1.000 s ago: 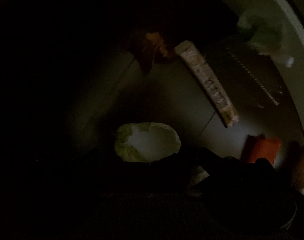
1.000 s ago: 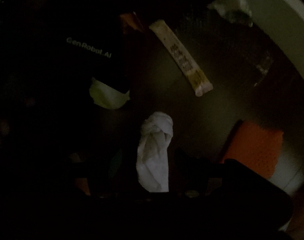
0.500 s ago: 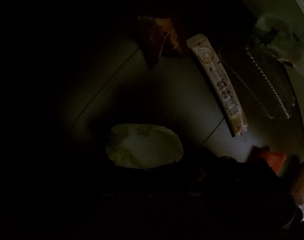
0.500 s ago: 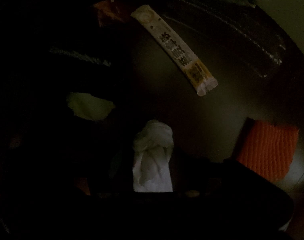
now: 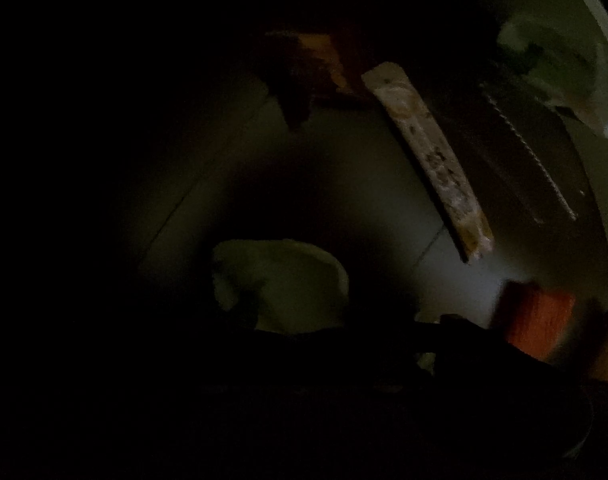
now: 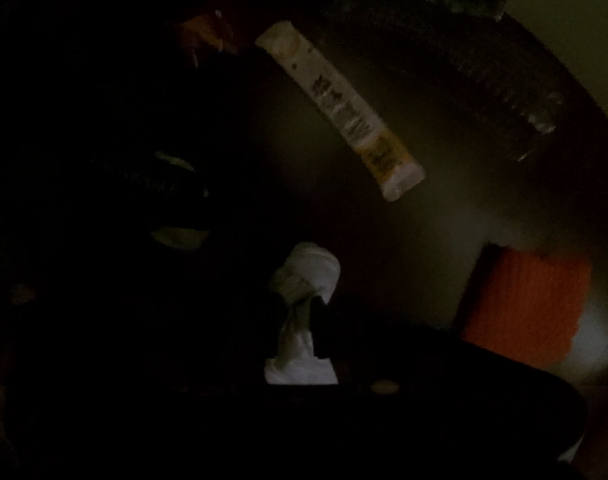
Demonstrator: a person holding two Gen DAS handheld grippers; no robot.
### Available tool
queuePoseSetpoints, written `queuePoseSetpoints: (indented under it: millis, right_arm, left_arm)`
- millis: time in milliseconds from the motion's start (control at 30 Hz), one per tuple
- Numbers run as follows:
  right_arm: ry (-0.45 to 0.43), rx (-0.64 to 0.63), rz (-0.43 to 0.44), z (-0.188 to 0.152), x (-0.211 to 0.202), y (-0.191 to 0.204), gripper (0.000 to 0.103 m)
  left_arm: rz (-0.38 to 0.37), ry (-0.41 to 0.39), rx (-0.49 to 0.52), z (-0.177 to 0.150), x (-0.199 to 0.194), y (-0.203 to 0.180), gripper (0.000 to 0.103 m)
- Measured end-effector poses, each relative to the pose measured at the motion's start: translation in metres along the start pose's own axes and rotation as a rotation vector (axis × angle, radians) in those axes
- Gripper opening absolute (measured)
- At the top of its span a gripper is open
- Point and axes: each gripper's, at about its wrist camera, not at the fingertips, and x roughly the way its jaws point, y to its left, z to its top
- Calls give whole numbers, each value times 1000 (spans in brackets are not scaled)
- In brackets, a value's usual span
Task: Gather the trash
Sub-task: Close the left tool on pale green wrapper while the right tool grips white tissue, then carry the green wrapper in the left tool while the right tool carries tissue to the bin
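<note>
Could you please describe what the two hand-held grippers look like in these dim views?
Both the left hand-held gripper and the right hand-held gripper show only as black, blocky shapes. The right one bears a small pale oval spot.

Crumpled white tissue (image 6: 302, 312), pinched thin at its waist; pale green leaf scrap (image 5: 282, 284) flat on the floor.

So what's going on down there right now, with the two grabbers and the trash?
Right gripper just closed, pinching white tissue. Left gripper closing over pale green scrap. Sachet, orange sponge untouched.
</note>
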Motion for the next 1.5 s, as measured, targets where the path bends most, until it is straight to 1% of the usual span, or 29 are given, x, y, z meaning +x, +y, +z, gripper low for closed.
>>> queuePoseSetpoints:
  millis: [33,100,167,267,367,567,733,867,1000,1133,1233,1300,1400,1500]
  right_arm:
    - [-8,-4,2,-1,-4,-3,11]
    - [-21,-6,2,-4,-12,-9,11]
    - [-32,-9,-5,-5,-18,-16,11]
    - [-33,4,-15,-10,-25,-25,11]
    - [-46,18,-12,-10,-32,-34,11]
    - [-115,-5,24,-15,-64,-31,11]
    - [-196,-26,36,-15,-112,-21,11]
    - [-255,-11,36,-13,-154,-19,11]
    - [-332,-53,35,-12,-205,-10,11]
    - [-415,-106,18,-11,-270,4,11]
    - [-479,-136,0,-16,-321,18,11]
    - [-524,-155,-1,-22,-354,29,11]
    - [-599,-182,-1,-34,-404,49,11]
    - [-685,-208,5,-48,-449,68,11]
  left_arm:
    - [-29,-1,5,-1,-1,1,26]
    - [-28,-8,12,-1,-3,-1,24]
    - [-44,-15,18,-2,-5,-2,14]
    - [-43,-32,24,-4,-11,-3,12]
    - [-55,-43,8,-3,-15,-2,8]
    - [-50,-97,9,-11,-41,13,5]
    - [-66,-152,15,-18,-77,15,5]
    - [-81,-192,16,-23,-110,13,5]
    - [-130,-277,35,-27,-168,6,5]
    - [-178,-392,81,-36,-241,-8,5]
    - [-238,-466,88,-44,-297,-13,5]
    - [-251,-537,109,-53,-339,-16,5]
    - [-282,-620,130,-72,-393,-21,5]
    - [-292,-696,162,-95,-443,-21,5]
